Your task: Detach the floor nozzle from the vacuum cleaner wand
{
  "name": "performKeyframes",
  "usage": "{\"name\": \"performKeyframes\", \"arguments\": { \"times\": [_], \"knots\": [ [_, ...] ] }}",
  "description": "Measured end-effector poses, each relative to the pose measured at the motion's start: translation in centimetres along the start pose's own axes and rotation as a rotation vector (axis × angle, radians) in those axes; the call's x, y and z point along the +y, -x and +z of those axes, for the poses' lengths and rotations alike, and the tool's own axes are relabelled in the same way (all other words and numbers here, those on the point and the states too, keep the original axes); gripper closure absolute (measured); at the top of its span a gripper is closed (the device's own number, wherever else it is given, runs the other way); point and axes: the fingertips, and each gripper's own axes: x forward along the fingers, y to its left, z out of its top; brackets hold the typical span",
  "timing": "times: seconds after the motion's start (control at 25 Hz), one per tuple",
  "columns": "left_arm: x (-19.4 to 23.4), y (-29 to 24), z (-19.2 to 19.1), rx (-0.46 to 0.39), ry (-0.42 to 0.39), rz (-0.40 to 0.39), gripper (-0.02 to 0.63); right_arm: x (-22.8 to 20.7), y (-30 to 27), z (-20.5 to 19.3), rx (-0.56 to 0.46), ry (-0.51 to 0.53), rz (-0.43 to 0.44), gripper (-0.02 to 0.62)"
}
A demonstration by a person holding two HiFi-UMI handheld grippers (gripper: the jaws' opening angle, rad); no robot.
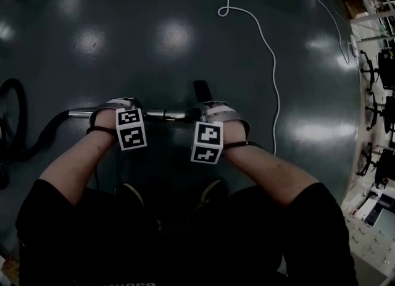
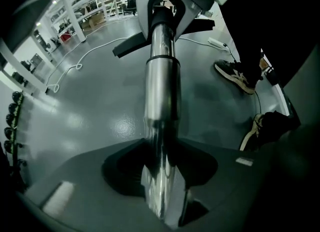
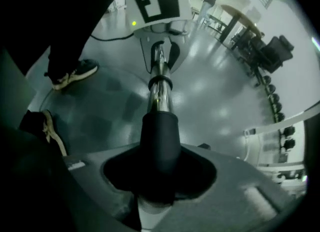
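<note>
Left gripper view gave the plainest sight of the floor nozzle (image 2: 131, 47): a flat black head was seen spread to both sides at the far end of the chrome wand (image 2: 161, 90), just behind the right tool (image 2: 167, 10). The nozzle was not yet parted from the wand. Whether it touched the floor (image 1: 154, 37) could not be told. A black sleeve (image 3: 160, 143) was fitted over that end of the wand, and the right tool was clenched on it, the sleeve filling the gap between the jaws. Further along, the left tool (image 2: 162, 186) was closed on the bare chrome tube, which was seated between its jaws. In the head view the wand was held level across the person's front, with both tools pointed down at it and a short stretch of chrome left bare between them. From the wand's left end a black hose (image 1: 43, 138) was led off and curved away toward the picture's left edge. Two shoes (image 1: 133, 195) were seen below the wand, and a white cable (image 1: 265, 44) was laid in loops over the grey floor beyond
</note>
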Motion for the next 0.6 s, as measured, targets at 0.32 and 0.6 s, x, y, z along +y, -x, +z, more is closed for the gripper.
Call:
{"name": "performKeyframes", "arguments": {
  "times": [0.32, 0.6],
  "knots": [
    [0.5, 0.8, 0.4, -0.019, 0.054, 0.003, 0.433, -1.5, -0.5, -0.8, 0.045, 0.066, -0.140, 0.457],
    [0.7, 1.1, 1.4, -0.041, 0.008, 0.018, 0.434, 0.8, 0.2, -0.7, -0.047, -0.115, 0.244, 0.463]
  ]
}}
